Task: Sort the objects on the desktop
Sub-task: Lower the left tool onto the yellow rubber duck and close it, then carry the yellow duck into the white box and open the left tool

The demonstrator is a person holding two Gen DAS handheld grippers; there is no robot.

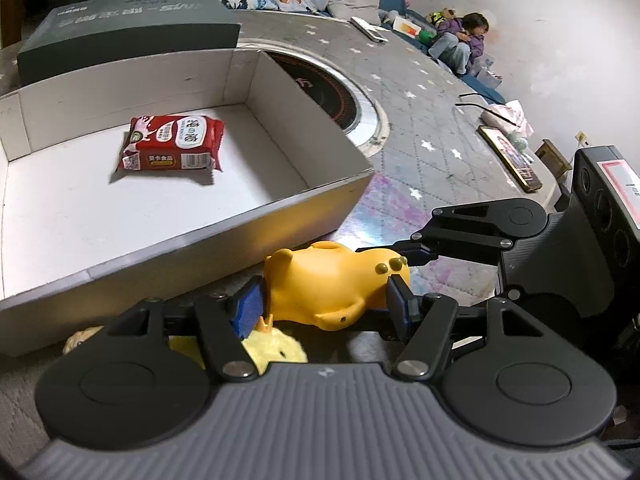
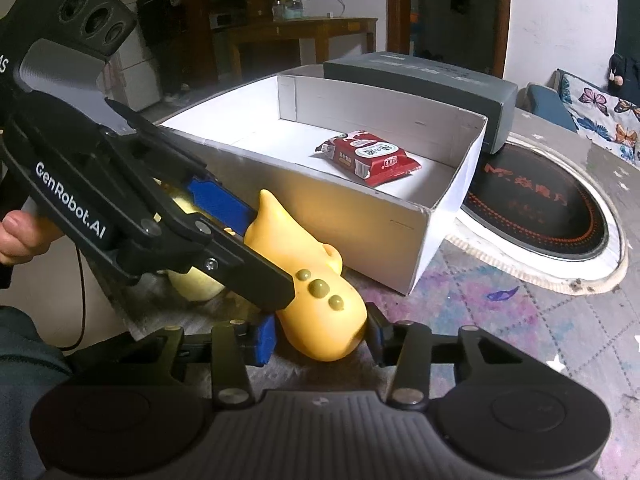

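A yellow rubber animal toy (image 1: 320, 284) lies just in front of the open white box (image 1: 328, 196), on the table. My left gripper (image 1: 324, 304) is shut on the toy's body, a blue pad pressed on each side. My right gripper (image 2: 320, 338) is shut on the toy's (image 2: 320, 312) spotted end; in the left wrist view it (image 1: 412, 258) comes in from the right. The left gripper (image 2: 256, 248) reaches in from the upper left of the right wrist view. A red snack packet (image 1: 172, 144) lies inside the box.
A pale yellow plush chick (image 1: 276, 348) lies under the toy. A grey box lid (image 1: 128, 28) stands behind the box, with a round inset cooktop (image 2: 536, 208) beside it. A phone (image 1: 512, 156) lies at the table's right edge. A person (image 1: 464, 36) sits on the sofa.
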